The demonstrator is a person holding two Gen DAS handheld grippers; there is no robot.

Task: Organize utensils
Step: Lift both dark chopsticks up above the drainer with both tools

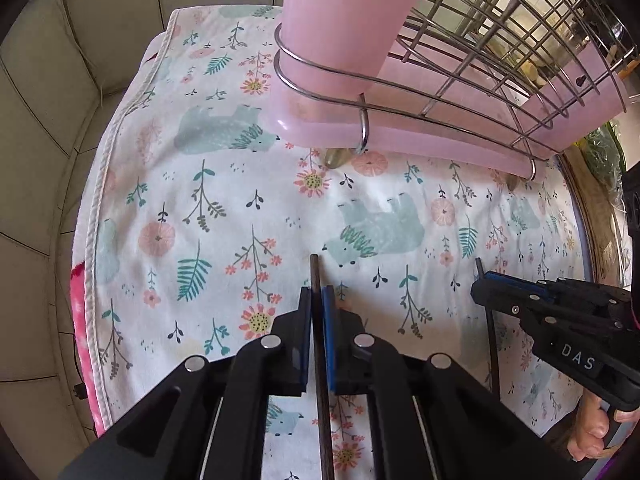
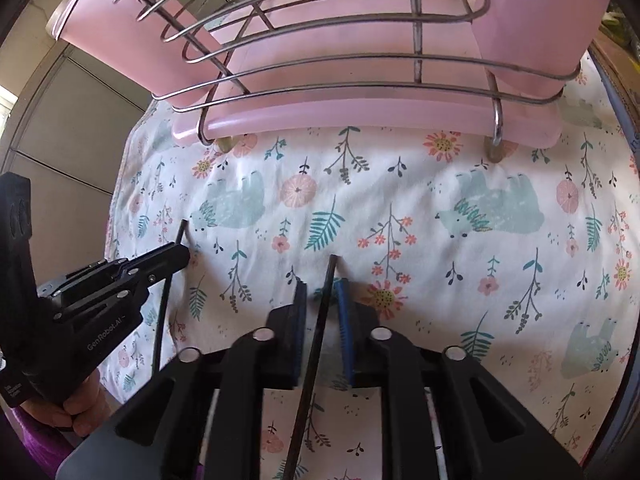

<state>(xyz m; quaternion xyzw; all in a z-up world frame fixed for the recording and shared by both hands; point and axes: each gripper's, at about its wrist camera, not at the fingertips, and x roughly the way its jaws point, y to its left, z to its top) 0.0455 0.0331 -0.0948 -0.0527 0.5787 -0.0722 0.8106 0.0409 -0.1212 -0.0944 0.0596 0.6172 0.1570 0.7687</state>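
1. Tabletop (image 1: 168, 184) under a floral, bear-printed cloth (image 2: 460, 184): soft and slightly rumpled, so liable to let a thin stick sink in or drag the fabric.
2. Rack (image 2: 328, 60) of bent steel wire on a pink tray (image 2: 360, 120), standing at the far edge of the cloth; rigid, open-meshed, raised on small feet. Likely destination, judging by the task, with a pink holder (image 1: 340, 12) hung at its left end.
3. Left gripper (image 1: 318, 300): jaws closed on a dark chopstick (image 1: 320, 360), pinched near its far end, a short tip poking out beyond the blue pads (image 1: 329, 320) and the long remainder running back under the camera.
4. Right gripper (image 2: 322, 292): jaws almost shut around a second chopstick (image 2: 312, 360); stick leans against the blue right pad, contact with the left one not certain.
5. Chopsticks themselves: thin, stiff, light, smooth-looking and probably slippery. Held close above the cloth, well apart from each other and short of the rack.
6. Handling judgement: little squeeze needed, yet a round, slick shaft apt to pivot between flat pads. Grip near one end leaves a long lever behind, so slow, steady swings advised. Firmer hold nearer the middle probably better before tipping upright into the holder.
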